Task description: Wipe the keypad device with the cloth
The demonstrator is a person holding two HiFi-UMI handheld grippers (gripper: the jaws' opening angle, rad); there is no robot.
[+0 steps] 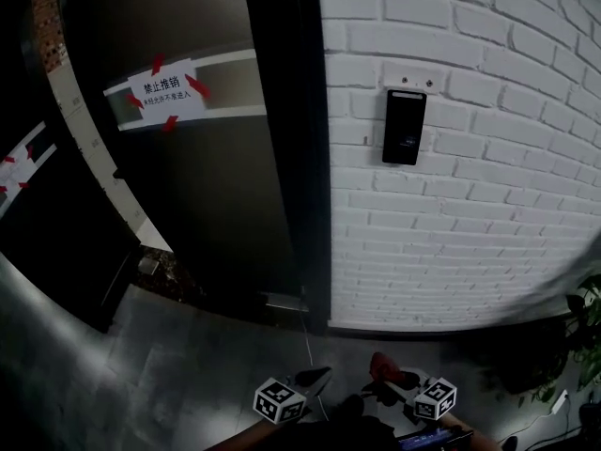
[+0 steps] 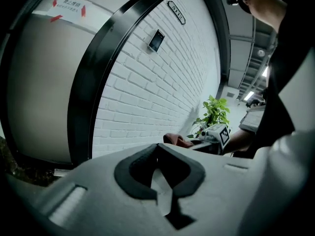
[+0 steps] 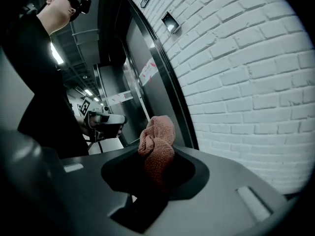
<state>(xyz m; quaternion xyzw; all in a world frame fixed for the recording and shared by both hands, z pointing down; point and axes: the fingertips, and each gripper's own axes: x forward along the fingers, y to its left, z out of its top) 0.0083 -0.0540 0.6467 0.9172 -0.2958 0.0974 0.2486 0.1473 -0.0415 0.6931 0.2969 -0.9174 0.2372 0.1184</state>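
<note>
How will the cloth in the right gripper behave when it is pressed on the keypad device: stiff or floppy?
Probably floppy: the cloth bunches in soft folds above the right gripper, so it should flatten against the keypad device. Its towel-like surface suggests that it is light and likely to drag rather than slip.

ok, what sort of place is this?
Probably an office corridor at an access-controlled door: a keypad device on a white brick wall, beside a black-framed door with a taped paper notice, and a potted plant further along. The right tongs grip the cloth.
</note>
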